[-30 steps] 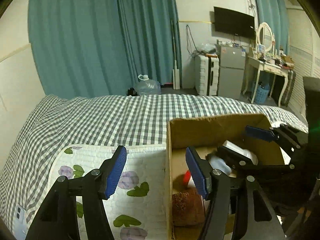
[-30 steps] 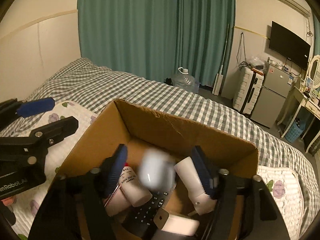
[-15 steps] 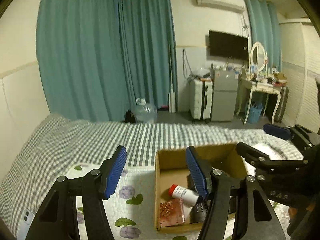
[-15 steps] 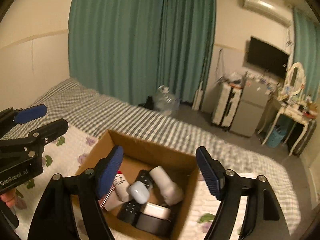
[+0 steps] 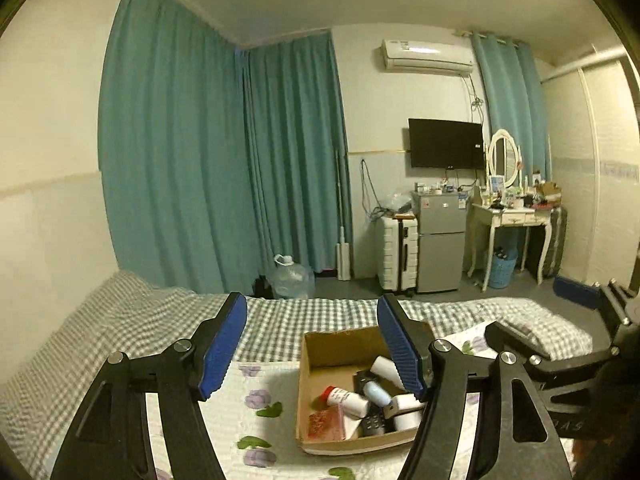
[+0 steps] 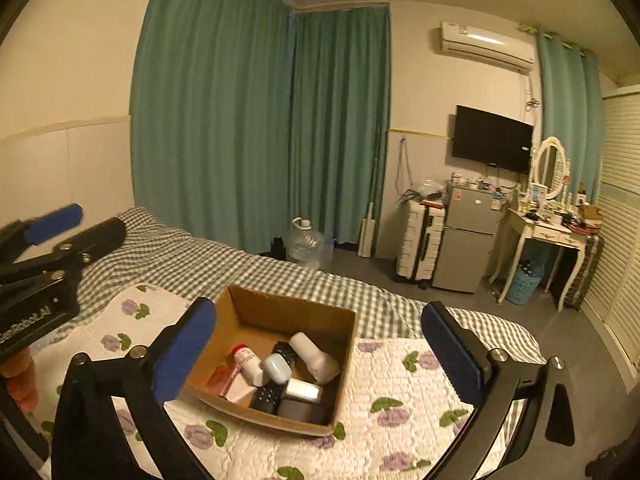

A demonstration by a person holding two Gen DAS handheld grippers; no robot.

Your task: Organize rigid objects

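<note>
An open cardboard box (image 6: pixel 240 308) sits on the floral quilt (image 6: pixel 400 380) on the bed; it also shows in the left wrist view (image 5: pixel 332 344). Inside lie a red-capped white bottle (image 6: pixel 246 360), a pale blue case (image 6: pixel 276 367), a white bottle (image 6: pixel 314 356), a black remote (image 6: pixel 268 394), a white block (image 6: pixel 304 391) and a reddish packet (image 5: pixel 326 424). My left gripper (image 5: pixel 312 354) is open and empty, high above and behind the box. My right gripper (image 6: pixel 316 358) is open and empty, high above the box. The left gripper also shows at the left edge of the right wrist view (image 6: pixel 60 232).
The bed has a grey checked sheet (image 6: pixel 224 264). Beyond it stand a water jug (image 6: pixel 306 242), a white suitcase (image 6: pixel 418 248), a grey fridge (image 6: pixel 468 236), a dressing table (image 6: pixel 548 236) and green curtains (image 6: pixel 260 128).
Both grippers have pulled up and back from the box, so the whole room shows. The pale blue case left the right gripper and lies in the box.
</note>
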